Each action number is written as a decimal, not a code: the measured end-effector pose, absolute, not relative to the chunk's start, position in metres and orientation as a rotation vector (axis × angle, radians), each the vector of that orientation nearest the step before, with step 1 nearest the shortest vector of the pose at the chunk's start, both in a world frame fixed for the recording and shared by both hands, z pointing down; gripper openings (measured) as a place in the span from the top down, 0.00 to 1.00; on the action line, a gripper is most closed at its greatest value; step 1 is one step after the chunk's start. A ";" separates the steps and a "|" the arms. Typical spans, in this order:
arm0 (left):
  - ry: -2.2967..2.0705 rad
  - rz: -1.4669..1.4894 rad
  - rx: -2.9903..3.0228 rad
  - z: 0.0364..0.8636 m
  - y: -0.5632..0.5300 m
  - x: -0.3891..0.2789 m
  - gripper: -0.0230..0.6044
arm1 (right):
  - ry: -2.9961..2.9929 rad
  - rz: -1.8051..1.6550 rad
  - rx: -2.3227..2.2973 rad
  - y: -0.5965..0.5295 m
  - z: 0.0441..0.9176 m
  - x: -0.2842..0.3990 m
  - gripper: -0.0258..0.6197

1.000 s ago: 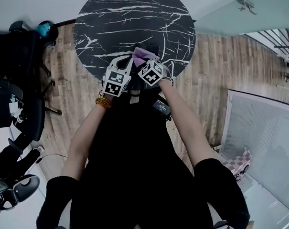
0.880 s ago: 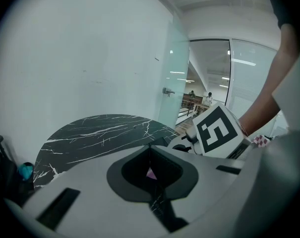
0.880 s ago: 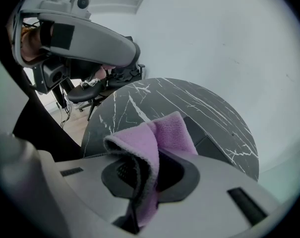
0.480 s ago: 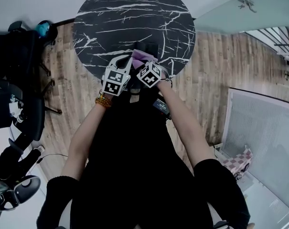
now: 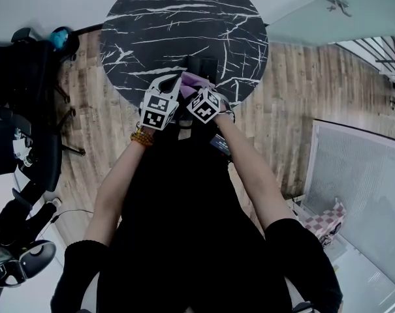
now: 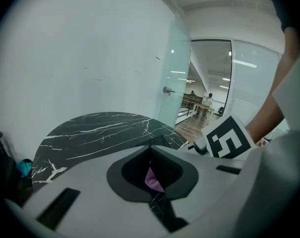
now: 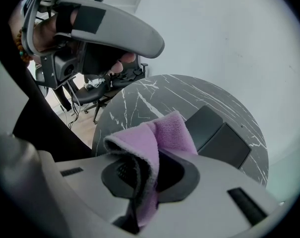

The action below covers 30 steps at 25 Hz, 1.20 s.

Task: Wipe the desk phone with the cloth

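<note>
Noted right gripper (image 7: 148, 163) jaws clamped on purple cloth (image 7: 159, 135) — bunched just short of desk phone (image 7: 220, 137), at 6 o'clock on marble table (image 5: 164, 18). Recorded left gripper (image 6: 150, 150) jaws closed together — sliver of cloth showing through their gap.

The cloth (image 7: 162, 133) between the fingers of the right gripper (image 7: 140, 182) is lilac — past them the desk phone (image 7: 216, 135) is black, the table (image 7: 140, 100) black, veined white.
</note>
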<state>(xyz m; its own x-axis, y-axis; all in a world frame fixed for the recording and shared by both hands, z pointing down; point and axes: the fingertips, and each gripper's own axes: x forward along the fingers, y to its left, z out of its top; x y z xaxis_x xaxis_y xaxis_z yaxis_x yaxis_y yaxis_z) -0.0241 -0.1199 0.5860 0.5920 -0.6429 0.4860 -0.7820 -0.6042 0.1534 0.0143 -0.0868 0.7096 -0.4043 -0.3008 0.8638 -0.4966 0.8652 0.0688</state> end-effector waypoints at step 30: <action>-1.145 0.580 2.462 0.593 -0.113 -0.026 0.94 | -2.060 0.382 0.401 -0.039 0.730 0.007 0.87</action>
